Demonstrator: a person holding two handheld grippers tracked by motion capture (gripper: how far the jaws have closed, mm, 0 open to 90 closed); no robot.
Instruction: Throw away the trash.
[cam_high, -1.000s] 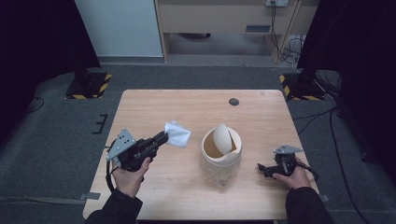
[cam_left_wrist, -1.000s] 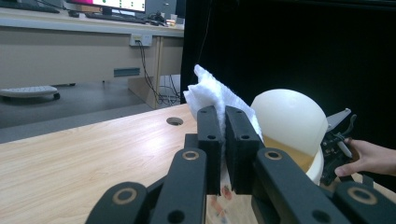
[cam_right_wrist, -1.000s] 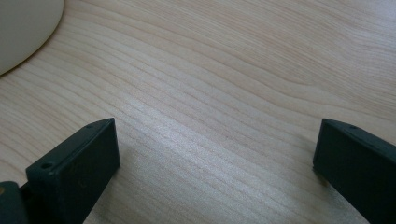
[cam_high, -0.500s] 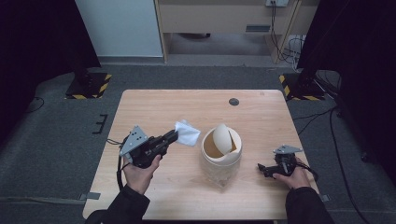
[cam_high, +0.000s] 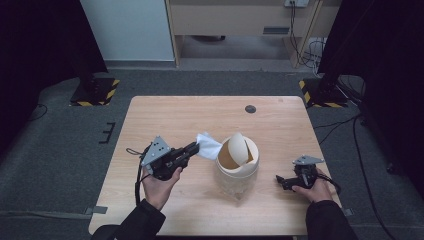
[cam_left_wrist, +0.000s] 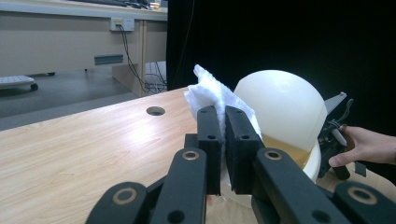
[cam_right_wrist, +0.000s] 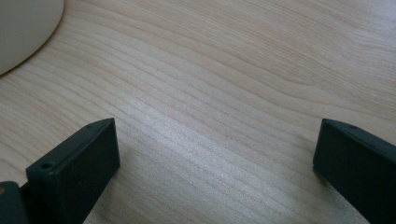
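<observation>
A cream bin (cam_high: 237, 165) with a swing lid tipped open stands near the middle of the wooden table (cam_high: 165, 115). My left gripper (cam_high: 193, 148) is shut on a white tissue (cam_high: 208, 145), held just left of the bin's opening. In the left gripper view the tissue (cam_left_wrist: 210, 93) sticks up from between the closed jaws, right in front of the domed lid (cam_left_wrist: 280, 102). My right gripper (cam_high: 280, 181) rests on the table to the right of the bin, jaws wide apart over bare wood (cam_right_wrist: 219, 140), nothing between them.
A round cable hole (cam_high: 250, 109) sits near the table's far edge. The bin's base (cam_right_wrist: 23, 28) curves into the top left of the right gripper view. Beyond the table are a white panel, a wooden desk and floor cables.
My left gripper has carried the tissue rightward, closer to the bin's opening. The right gripper has stayed put.
</observation>
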